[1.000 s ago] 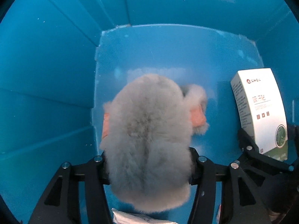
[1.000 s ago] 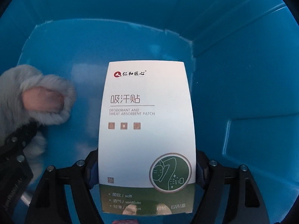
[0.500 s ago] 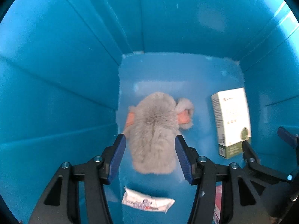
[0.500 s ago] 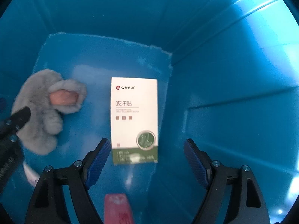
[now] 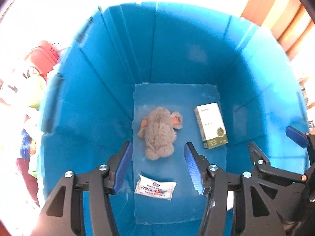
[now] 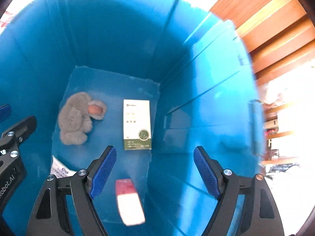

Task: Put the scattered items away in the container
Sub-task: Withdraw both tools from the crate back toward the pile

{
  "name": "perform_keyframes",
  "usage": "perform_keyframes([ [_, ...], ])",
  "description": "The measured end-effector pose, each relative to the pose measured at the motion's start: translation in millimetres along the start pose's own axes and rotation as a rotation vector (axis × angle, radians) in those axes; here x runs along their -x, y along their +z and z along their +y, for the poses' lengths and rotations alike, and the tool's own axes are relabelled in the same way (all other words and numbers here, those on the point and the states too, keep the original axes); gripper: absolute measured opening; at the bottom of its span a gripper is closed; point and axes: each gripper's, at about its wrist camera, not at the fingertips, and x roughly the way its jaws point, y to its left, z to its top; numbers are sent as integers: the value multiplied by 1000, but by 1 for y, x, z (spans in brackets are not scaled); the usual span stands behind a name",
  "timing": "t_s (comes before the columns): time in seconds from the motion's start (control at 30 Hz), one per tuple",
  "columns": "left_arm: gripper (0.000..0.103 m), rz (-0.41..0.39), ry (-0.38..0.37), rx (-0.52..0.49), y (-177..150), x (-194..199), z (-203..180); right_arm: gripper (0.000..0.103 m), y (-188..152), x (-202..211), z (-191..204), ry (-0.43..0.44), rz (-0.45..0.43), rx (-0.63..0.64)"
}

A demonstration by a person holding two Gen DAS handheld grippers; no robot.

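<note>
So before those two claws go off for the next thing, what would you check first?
1. Left gripper empty, blue pads apart: ok.
2. Right gripper empty, pads apart: ok.
3. Grey plush toy lying on the floor of the blue bin: ok.
4. White and green box lying flat on the bin floor, apart from the toy: ok.
5. White sachet and red and white pack also inside: ok.
6. More items left outside the bin: cannot tell, the surroundings are washed out.
</note>
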Motion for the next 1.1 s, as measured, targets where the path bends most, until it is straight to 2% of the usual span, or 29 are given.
perform_keyframes([
  [0.17, 54, -95, -16, -57, -27, 50, 6, 81, -26, 56, -3, 5, -73, -13],
  [0.33, 54, -185, -61, -106, -68, 96, 23, 81, -60, 102, 2, 45, -146, -39],
  [0.53, 54, -298, -68, -154, -122, 128, 49, 82, -114, 146, 11, 98, -223, -107],
  [0.63, 54, -379, -76, -170, -152, 142, 64, 88, -144, 164, 21, 112, -281, -122],
  [0.8, 54, -511, -72, -162, -207, 166, 90, 89, -188, 194, 44, 171, -387, -139],
  [0.87, 61, -562, -72, -138, -226, 175, 101, 95, -205, 206, 57, 176, -448, -130],
  [0.93, 66, -603, -73, -105, -246, 182, 111, 96, -221, 215, 72, 173, -515, -110],
  [1.1, 66, -638, 0, -27, -291, 191, 133, 96, -253, 228, 109, 266, -621, -60],
])
